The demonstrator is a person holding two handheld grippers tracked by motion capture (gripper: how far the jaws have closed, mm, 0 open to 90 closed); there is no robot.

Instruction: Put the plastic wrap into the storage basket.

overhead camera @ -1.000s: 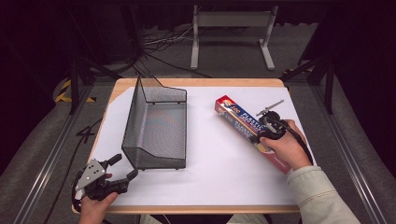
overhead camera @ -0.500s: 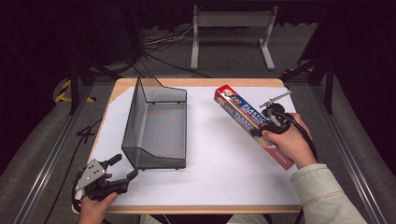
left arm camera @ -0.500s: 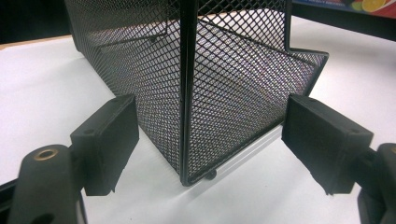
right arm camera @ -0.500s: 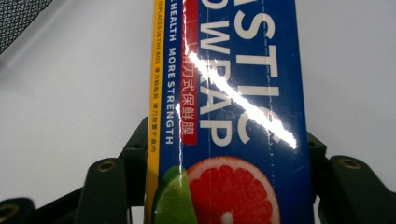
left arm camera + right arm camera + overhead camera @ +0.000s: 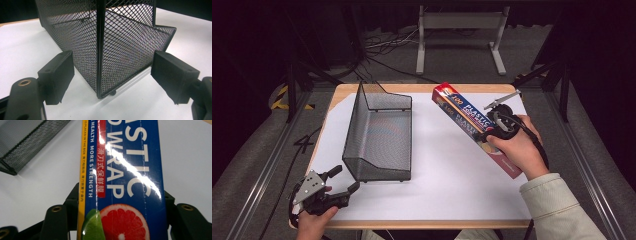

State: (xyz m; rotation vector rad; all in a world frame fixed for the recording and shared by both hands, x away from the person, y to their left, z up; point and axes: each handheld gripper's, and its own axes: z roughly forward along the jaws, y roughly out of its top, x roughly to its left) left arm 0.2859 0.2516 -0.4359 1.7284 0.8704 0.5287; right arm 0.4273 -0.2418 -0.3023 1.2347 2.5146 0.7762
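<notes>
1. At the table's near left corner, the left gripper point(image 5: 343, 183) rests low with its jaws spread wide and nothing between them; in the left gripper view the two black pads flank, without touching, the near corner of the wire-mesh tray point(image 5: 120, 50).

2. The tray point(image 5: 379, 137), a black mesh desk organiser with one tall side wall and a low front lip, sits on the white sheet point(image 5: 437, 185) that covers the wooden table point(image 5: 343, 95), left of centre. Its weave is fine and see-through, its frame thin rod.

3. Right of centre, the plastic wrap box point(image 5: 467, 117), a long, glossy carton printed in blue, red and yellow with citrus art, lies diagonally, its far end raised toward the tray's back corner and well apart from the mesh.

4. The right gripper point(image 5: 492, 132) is clamped across the box point(image 5: 125, 182) near its middle, jaws pressed to both long sides.

5. Judged from this, the step in hand is carrying the box toward the tray. The next move calls for swinging the long carton left and aligning it with the tray's length before lowering it in.
</notes>
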